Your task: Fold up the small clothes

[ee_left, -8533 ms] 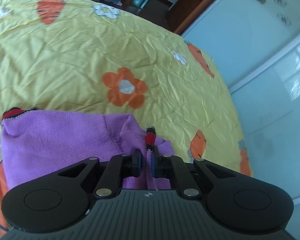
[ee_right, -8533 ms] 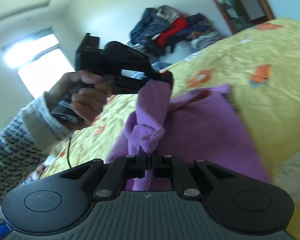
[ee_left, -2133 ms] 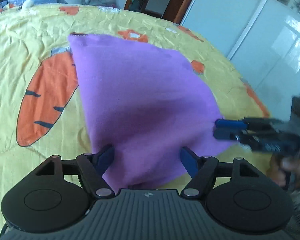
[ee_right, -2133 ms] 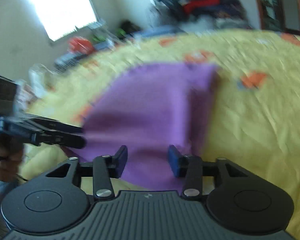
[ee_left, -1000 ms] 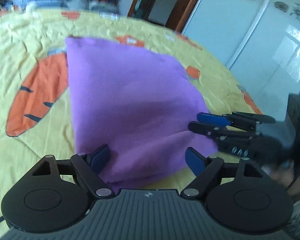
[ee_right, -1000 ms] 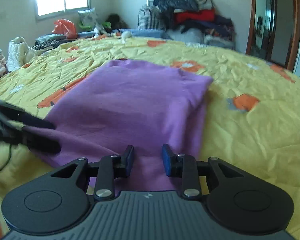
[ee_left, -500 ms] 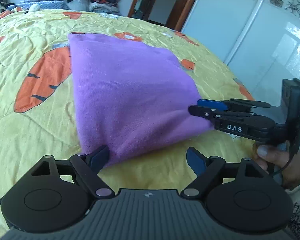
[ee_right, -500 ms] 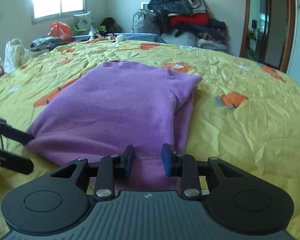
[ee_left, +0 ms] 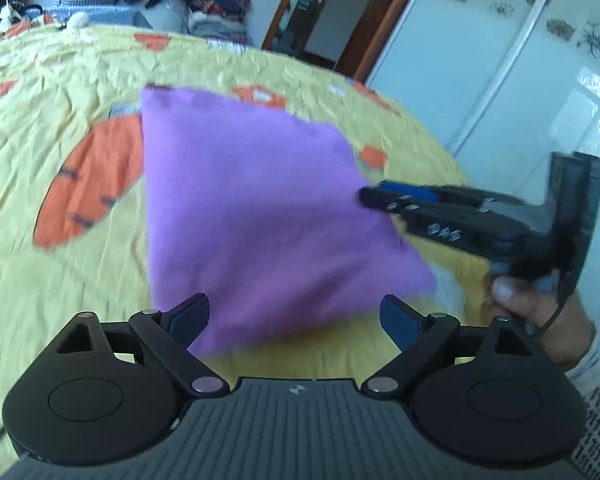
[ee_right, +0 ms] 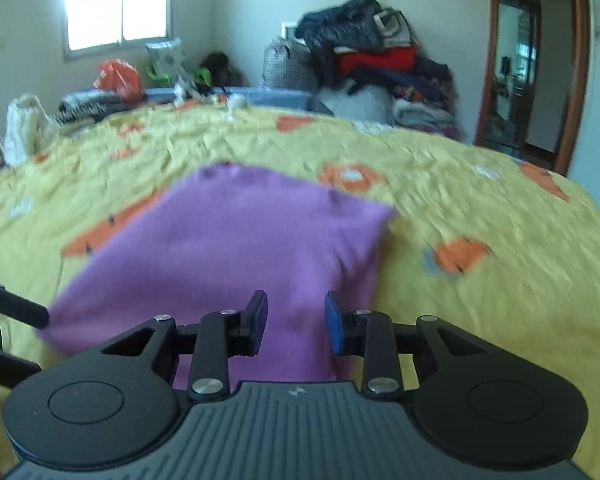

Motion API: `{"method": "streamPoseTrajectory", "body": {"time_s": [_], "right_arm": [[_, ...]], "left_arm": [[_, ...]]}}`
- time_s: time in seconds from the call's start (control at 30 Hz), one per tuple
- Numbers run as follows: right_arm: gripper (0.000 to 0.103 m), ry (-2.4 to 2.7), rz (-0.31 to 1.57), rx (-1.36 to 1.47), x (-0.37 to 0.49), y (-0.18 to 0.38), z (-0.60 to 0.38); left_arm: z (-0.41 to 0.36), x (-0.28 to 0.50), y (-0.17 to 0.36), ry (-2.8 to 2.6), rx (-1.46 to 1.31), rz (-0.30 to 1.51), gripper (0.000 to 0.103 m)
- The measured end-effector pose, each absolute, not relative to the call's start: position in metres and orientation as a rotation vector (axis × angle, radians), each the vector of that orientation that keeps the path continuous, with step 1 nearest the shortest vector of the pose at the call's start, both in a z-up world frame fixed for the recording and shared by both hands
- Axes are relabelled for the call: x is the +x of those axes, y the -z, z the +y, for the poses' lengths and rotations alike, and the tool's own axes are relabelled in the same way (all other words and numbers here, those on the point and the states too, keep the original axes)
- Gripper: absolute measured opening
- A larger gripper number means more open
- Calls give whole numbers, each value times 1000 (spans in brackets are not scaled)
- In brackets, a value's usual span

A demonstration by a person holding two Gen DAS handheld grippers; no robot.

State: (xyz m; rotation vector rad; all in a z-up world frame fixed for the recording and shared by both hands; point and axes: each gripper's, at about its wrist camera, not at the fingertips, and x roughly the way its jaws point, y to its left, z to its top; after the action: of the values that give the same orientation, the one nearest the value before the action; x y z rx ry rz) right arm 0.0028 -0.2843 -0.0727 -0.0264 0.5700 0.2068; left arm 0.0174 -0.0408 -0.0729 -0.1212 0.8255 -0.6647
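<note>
Yellow carrot-print bed carries folded purple garment just ahead of both hand-held grippers; left hand-held gripper wide open, right hand-held gripper open, both empty

right gripper opened wider, both lifted back

The folded garment lies on the bed cover before my left gripper. My right gripper is at its right edge.

Two low wrist views — shared purple cloth
</note>
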Motion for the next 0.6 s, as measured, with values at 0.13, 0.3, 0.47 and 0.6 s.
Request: {"method": "streamPoseTrajectory", "body": {"time_s": [0.13, 0.3, 0.47, 0.6], "right_arm": [[29, -176, 635, -102, 37, 97, -282], [58, -114, 644, 48, 28, 93, -311], [57, -169, 589, 39, 1, 80, -297], [57, -228, 580, -63, -16, 85, -269]], "left_arm": [[-52, 33, 91, 628, -81, 871, 90], [-53, 27, 86, 609, -59, 855, 93], [-62, 45, 69, 570, -109, 822, 97], [-80, 69, 72, 521, -72, 834, 96]]}}
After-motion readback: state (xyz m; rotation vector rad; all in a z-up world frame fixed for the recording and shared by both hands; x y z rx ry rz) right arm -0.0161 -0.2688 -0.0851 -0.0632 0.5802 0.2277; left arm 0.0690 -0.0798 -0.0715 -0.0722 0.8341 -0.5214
